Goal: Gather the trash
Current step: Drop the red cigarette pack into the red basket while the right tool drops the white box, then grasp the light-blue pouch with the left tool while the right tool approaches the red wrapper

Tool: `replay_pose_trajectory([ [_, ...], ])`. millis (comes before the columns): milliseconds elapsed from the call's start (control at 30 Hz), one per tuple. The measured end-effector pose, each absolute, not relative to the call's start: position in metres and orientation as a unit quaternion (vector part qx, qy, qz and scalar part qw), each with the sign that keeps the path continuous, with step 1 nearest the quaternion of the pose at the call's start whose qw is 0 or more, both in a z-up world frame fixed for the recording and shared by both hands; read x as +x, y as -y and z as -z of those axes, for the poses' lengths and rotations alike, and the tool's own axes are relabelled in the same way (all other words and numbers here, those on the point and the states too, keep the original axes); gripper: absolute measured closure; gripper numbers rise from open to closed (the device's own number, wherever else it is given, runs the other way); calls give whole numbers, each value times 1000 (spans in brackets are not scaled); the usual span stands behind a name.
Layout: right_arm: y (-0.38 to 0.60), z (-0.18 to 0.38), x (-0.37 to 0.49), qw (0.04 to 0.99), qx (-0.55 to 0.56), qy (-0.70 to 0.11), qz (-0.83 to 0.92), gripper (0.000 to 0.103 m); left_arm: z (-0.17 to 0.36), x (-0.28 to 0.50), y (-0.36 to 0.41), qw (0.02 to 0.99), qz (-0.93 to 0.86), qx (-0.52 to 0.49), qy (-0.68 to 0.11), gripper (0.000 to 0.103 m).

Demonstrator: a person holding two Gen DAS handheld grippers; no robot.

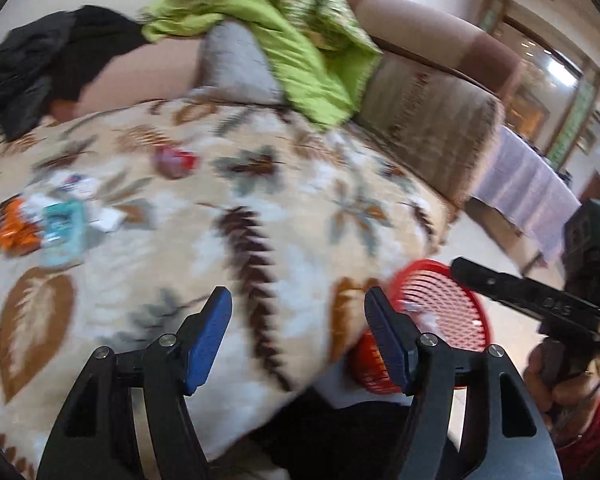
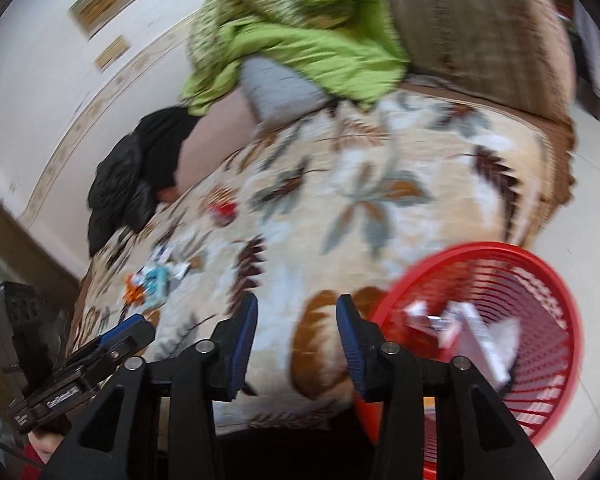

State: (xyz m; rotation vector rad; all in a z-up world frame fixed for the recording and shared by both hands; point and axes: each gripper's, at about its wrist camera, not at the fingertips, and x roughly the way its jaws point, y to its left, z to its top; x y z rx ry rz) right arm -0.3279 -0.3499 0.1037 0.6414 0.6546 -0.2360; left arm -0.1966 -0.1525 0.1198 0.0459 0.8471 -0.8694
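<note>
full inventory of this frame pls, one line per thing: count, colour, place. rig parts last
blanket: one, cream with brown and grey leaves, spread over the sofa seat
basket: one, red, on the floor beside the seat
scraps: a few, white, inside the basket
wrappers: a small heap, orange, teal, white, on the blanket
red wrapper: one, alone further back on the blanket
green cloth: one, draped over a grey cushion
black garment: one, against the backrest
left gripper: fingers blue, apart, nothing between
right gripper: fingers blue, apart, nothing between
</note>
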Motion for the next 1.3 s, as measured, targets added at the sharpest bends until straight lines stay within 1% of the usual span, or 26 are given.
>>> replay_pose_trajectory([
  [200,308,-103,-283,896,282,-335,66,57,-103,-152,88,855,322,-3,-407,35],
  [267,299,-103,-270,898,273,-339,56,55,-97,-133,68,864,287,-17,-413,32],
  [300,295,-104,-262,899,268,-342,50,53,-95,-125,59,868,272,-22,-414,31],
  [367,292,-104,-250,900,264,-344,45,50,-89,-102,43,877,235,-33,-418,26],
  [400,291,-105,-242,900,264,-345,42,49,-86,-93,39,878,224,-36,-421,26],
  [500,290,-105,-225,899,263,-349,36,48,-75,-65,37,879,200,-36,-432,26],
  [667,292,-103,-199,901,248,-355,32,47,-53,-26,61,875,172,-19,-453,26],
  [800,305,-101,-167,899,242,-363,32,44,-33,-9,71,877,150,-6,-456,26],
  [833,308,-100,-160,899,243,-363,31,40,-27,-5,74,877,151,-5,-455,32],
  [867,310,-99,-150,899,242,-364,28,38,-23,-3,75,877,154,-3,-456,48],
  [967,315,-94,-113,900,236,-366,23,34,-23,0,76,883,148,11,-445,60],
  [1000,316,-89,-95,899,232,-372,20,32,-23,-1,75,883,151,5,-444,62],
  [1067,317,-82,-69,898,228,-376,19,32,-26,-4,70,886,152,-3,-439,67],
  [1300,320,-39,18,885,237,-399,36,32,-38,-16,67,893,166,8,-419,68],
])
